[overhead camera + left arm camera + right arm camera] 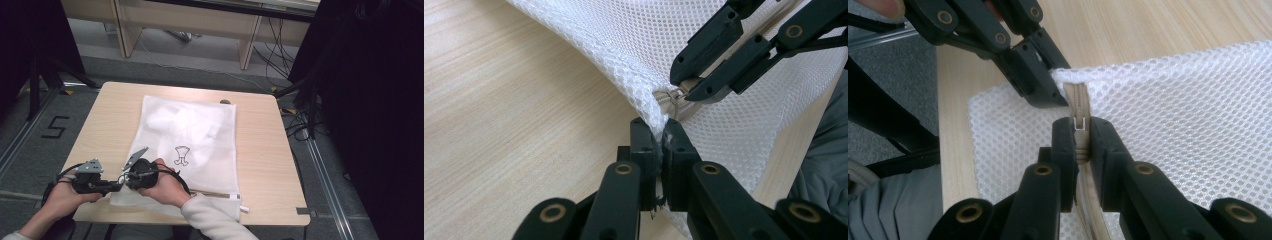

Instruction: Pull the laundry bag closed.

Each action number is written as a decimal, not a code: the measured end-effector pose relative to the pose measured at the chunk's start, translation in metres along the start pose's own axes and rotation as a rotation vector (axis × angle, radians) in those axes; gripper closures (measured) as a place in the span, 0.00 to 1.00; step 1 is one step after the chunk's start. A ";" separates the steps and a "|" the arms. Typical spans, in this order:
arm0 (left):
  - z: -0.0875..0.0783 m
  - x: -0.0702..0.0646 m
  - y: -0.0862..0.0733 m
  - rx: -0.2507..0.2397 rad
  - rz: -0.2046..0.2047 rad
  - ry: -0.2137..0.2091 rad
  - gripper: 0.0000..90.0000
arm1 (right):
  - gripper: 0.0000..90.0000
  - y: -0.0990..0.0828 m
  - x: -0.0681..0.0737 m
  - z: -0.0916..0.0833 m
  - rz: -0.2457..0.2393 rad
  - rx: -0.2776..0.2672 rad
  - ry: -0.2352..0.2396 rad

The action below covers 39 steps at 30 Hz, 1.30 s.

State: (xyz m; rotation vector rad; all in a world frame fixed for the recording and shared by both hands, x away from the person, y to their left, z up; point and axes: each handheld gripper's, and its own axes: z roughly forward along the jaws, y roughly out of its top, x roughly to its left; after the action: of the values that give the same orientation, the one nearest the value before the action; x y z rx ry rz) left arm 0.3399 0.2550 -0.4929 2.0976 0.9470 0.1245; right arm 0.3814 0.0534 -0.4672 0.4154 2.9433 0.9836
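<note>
A white mesh laundry bag (pixel 195 135) with white cloth inside and a small dark print lies flat on the wooden table (pixel 260 150). Both grippers meet at its near left corner. My left gripper (pixel 116 186) is shut on the mesh edge of that corner (pixel 659 131), which it lifts a little. Right beside it, my right gripper (pixel 125 179) is shut on the beige zipper (pixel 1078 100) at the metal slider (pixel 1079 125). In the left gripper view the right gripper (pixel 681 90) pinches the slider just above my own jaws. In the right gripper view the left gripper (pixel 1058 85) grips the corner.
A small dark object (pixel 225 102) sits at the bag's far edge. Beyond the table stand wooden furniture legs (pixel 247 45) and loose cables (pixel 275 55). A dark curtain (pixel 370 100) hangs at the right. A "5" mark (pixel 54 127) is on the floor at the left.
</note>
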 end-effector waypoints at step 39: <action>-0.001 0.001 -0.001 -0.007 -0.007 0.002 0.94 | 0.91 -0.012 0.001 -0.003 0.025 0.046 -0.003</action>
State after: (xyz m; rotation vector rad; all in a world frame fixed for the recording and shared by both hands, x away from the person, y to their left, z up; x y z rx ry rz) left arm 0.3397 0.2564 -0.4931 2.0880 0.9532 0.1262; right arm 0.3773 0.0432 -0.4719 0.4549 2.9706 0.9178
